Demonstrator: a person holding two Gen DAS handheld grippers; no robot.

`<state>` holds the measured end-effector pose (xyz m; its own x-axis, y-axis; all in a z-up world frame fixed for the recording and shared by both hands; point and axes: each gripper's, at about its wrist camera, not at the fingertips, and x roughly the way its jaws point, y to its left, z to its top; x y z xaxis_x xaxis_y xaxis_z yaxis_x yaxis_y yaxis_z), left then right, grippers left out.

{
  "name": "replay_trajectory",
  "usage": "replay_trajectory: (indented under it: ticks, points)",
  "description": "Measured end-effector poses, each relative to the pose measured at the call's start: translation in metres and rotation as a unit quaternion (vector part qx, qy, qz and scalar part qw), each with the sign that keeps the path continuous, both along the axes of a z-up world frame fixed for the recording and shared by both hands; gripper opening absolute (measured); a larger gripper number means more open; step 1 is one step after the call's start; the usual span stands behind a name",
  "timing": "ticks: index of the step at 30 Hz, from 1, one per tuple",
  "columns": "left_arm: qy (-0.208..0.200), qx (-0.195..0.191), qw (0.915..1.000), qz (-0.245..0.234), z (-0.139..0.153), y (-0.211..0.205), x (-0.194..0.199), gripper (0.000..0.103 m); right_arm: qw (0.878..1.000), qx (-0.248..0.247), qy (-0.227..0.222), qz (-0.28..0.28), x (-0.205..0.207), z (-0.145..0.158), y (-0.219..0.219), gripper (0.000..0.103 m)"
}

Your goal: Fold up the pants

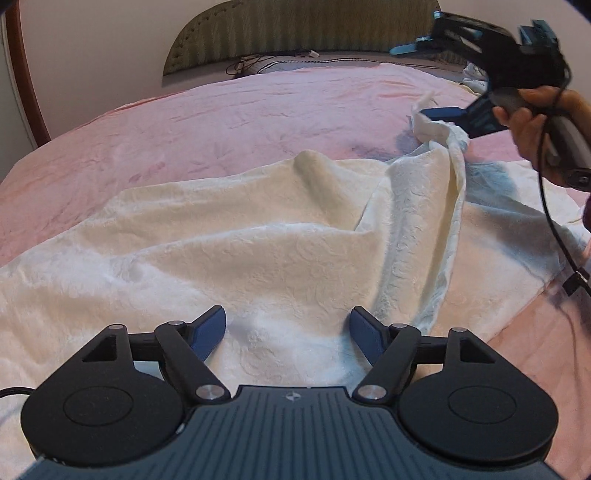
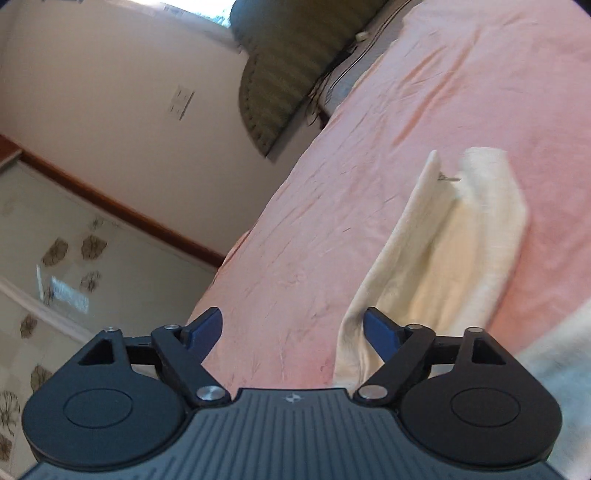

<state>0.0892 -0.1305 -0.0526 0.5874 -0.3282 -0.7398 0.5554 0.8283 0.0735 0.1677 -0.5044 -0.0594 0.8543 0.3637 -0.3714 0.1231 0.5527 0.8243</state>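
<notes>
Cream textured pants [image 1: 258,236] lie rumpled across a pink bedspread [image 1: 221,114]. My left gripper [image 1: 288,314] hovers low over their near part, open, with only flat cloth under the gap. At the upper right a hand [image 1: 532,118] holds my right gripper [image 1: 412,81], jaws wide apart. Its lower blue finger [image 1: 443,112] touches a raised corner of the pants, which hangs down from it in a ridge. In the tilted right wrist view my right gripper [image 2: 295,325] is open, and a fold of the pants [image 2: 461,258] lies beside its right finger [image 2: 380,332].
A green padded headboard [image 1: 295,33] and dark cables [image 1: 251,61] are at the far end of the bed. A black cable [image 1: 550,206] trails from the right gripper. A wood-trimmed wall and a floral-patterned panel [image 2: 66,266] stand left of the bed.
</notes>
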Motion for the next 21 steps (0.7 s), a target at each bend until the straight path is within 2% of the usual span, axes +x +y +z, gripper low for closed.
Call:
replay_trajectory:
  ticks: [1,4,8,11,13,14,15,17,19,21]
  points:
    - [0.000,0.000,1.0000,0.000,0.000,0.000,0.000,0.077,1.000,-0.018,0.006,0.011,0.014,-0.004,0.004,0.088]
    - [0.003,-0.002,1.0000,0.002,0.000,0.001,0.001,0.080,0.996,-0.050,0.072,0.003,0.038,-0.016,0.006,0.088]
    - [0.007,-0.009,0.9999,0.009,-0.002,0.005,0.005,0.087,0.997,-0.076,0.004,-0.029,0.012,0.003,-0.006,0.088]
    - [0.008,-0.012,0.9998,0.009,-0.002,0.005,0.006,0.088,0.991,-0.122,0.024,-0.058,0.001,0.009,-0.024,0.088]
    - [0.005,-0.013,0.9999,0.009,-0.003,0.005,0.004,0.089,0.989,-0.142,0.037,-0.037,0.006,0.009,-0.024,0.088]
    - [0.004,-0.014,0.9999,0.009,-0.004,0.005,0.003,0.090,0.984,-0.173,0.043,-0.023,0.011,0.011,-0.016,0.088]
    - [0.002,-0.014,0.9999,0.008,-0.005,0.005,0.003,0.090,0.974,-0.220,0.052,-0.008,0.018,0.014,-0.005,0.088]
    - [0.001,-0.014,0.9999,0.008,-0.005,0.006,0.003,0.090,0.942,-0.327,0.071,0.025,0.038,0.016,0.026,0.088]
    - [0.001,-0.015,0.9998,0.008,-0.006,0.006,0.004,0.092,0.893,-0.436,0.093,0.061,0.052,0.011,0.060,0.084]
    - [0.000,-0.016,0.9998,0.010,-0.006,0.006,0.004,0.093,0.837,-0.528,0.118,0.081,0.063,-0.002,0.088,0.084]
